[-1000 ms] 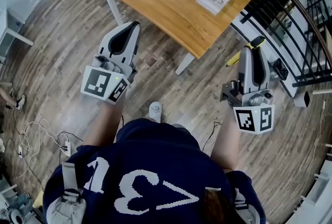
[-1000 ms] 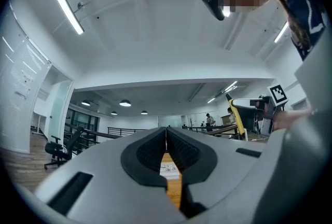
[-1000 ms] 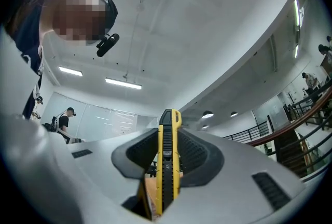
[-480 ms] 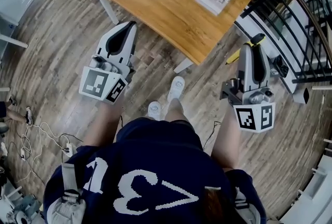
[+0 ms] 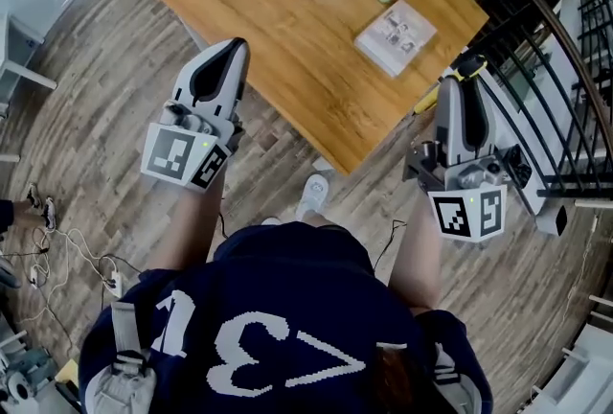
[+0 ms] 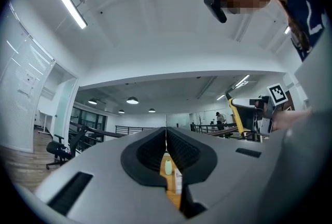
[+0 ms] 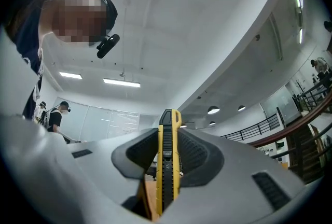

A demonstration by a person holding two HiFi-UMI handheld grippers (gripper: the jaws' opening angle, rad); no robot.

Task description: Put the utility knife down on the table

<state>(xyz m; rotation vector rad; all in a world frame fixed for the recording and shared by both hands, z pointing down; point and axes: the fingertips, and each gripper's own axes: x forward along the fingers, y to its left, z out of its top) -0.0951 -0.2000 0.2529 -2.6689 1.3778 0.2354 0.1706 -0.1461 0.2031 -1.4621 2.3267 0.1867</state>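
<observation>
The right gripper (image 5: 458,86) clamps the knife (image 7: 167,166) just beside the table (image 5: 306,10), the left gripper (image 5: 222,53) closed empty; releasing early could drop it onto the floor (image 5: 115,96).

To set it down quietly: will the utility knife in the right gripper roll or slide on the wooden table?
The utility knife, clamped in the right gripper, looks like a rigid, flat-sided body, so it will likely lie still, not roll. The table looks smooth, so the knife may slide a little if dropped at an angle.
</observation>
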